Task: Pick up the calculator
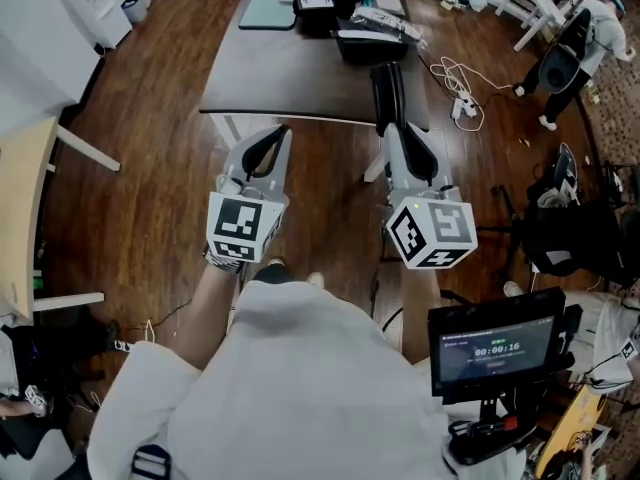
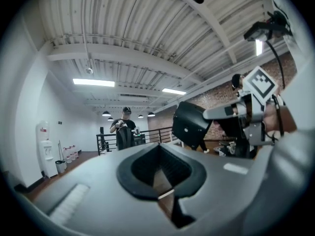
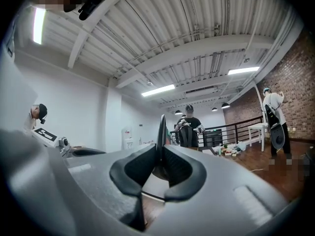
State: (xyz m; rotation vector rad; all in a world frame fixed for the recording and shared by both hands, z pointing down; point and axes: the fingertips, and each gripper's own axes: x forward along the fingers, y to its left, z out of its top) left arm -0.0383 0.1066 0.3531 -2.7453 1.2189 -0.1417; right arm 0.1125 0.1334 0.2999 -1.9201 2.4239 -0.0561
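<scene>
Dark table (image 1: 290, 73) with a teal board (image 1: 268, 10) and black boxes (image 1: 365, 40) at its far end.

A dark table (image 1: 290, 78) bearing a teal pad (image 1: 268, 10) stands ahead of the left gripper (image 1: 268, 138), a white cable (image 1: 460, 93) lies right of the right gripper (image 1: 388, 73), and a lit monitor (image 1: 495, 350) sits behind it.

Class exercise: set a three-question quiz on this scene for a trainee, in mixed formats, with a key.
1. True or false: the left claw is holding something.
2. The right claw is: A) open, B) shut with nothing in it, C) shut on a cable.
3. Fill in: the clutter on the table sits at the ____ end from the person.

Key: 1 false; 2 B; 3 far.
</scene>
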